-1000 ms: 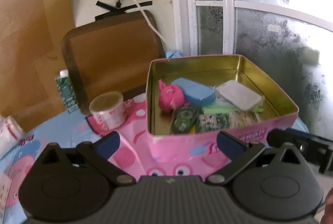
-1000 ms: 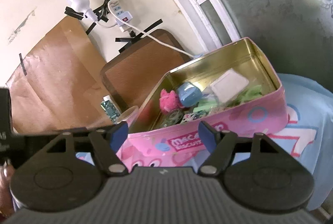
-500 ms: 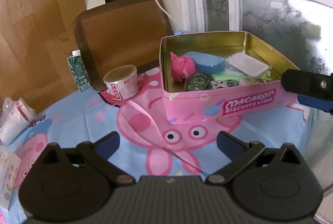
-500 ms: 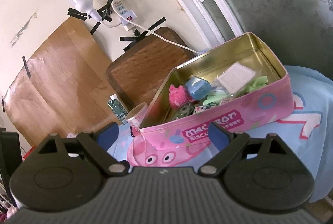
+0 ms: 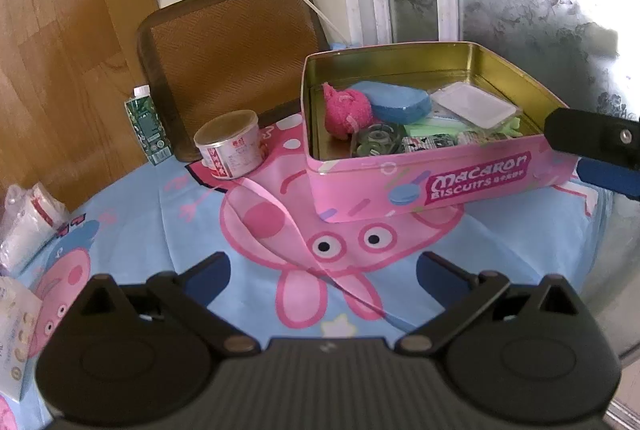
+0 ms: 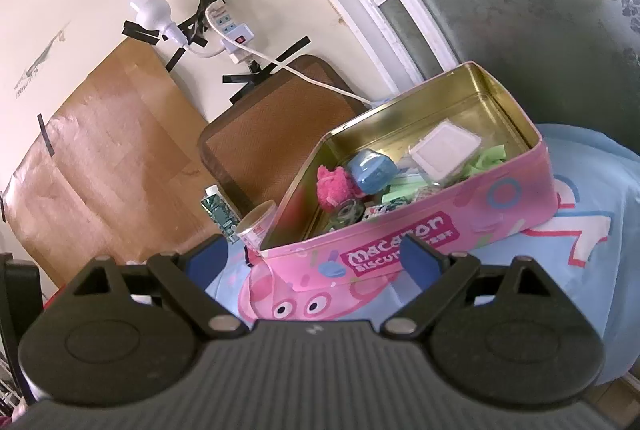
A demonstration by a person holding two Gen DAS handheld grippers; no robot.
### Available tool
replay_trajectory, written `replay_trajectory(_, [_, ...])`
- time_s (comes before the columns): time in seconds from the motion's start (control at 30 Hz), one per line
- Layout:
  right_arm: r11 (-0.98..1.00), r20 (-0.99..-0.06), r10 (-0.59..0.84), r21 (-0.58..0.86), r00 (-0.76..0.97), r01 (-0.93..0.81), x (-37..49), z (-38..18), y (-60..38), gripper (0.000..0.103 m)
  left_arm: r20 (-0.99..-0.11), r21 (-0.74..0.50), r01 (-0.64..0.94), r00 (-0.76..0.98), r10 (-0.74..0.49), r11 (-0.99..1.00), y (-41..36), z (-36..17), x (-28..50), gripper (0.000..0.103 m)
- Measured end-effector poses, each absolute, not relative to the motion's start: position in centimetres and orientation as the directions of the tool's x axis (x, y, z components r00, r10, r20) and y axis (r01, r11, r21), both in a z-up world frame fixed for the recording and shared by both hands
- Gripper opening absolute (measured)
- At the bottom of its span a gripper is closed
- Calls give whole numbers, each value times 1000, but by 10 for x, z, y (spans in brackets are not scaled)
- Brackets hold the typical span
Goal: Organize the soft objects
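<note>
A pink biscuit tin (image 5: 360, 174) with a gold inside stands open on the pig-print tablecloth (image 5: 168, 214). In it lie a pink fluffy toy (image 5: 346, 108), a blue case (image 5: 396, 102), a clear plastic box (image 5: 472, 106) and green bits. My left gripper (image 5: 324, 276) is open and empty, a little short of the tin's front wall. My right gripper (image 6: 312, 256) is open wide and empty in front of the tin (image 6: 500, 198). One of the right gripper's fingers (image 5: 592, 146) shows beside the tin's right end. The toy (image 6: 332, 184) and blue case (image 6: 370, 170) also show in the right wrist view.
Left of the tin stand a small paper-labelled tub (image 5: 232, 146) and a green carton (image 5: 148, 126). A brown chair back (image 5: 232, 54) rises behind them. Plastic-wrapped packs (image 5: 24, 226) lie at the left edge. A white cord (image 6: 312, 78) hangs from the wall. The table drops off at the right.
My left gripper has drawn back from the tin, which was right at its fingertips. My right gripper's jaws have spread wider and also stand a little farther from the tin.
</note>
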State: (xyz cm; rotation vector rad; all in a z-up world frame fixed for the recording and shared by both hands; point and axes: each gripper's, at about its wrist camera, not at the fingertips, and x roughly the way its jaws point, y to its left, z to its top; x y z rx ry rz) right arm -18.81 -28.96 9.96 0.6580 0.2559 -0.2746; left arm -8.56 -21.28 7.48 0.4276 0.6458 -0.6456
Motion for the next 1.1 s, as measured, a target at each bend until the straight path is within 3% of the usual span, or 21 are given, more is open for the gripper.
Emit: replay_trajectory(1.1, [732, -334, -184, 581, 924, 356, -193, 90, -296, 95, -720, 170, 696, 571, -395, 697, -219, 62, -98, 103])
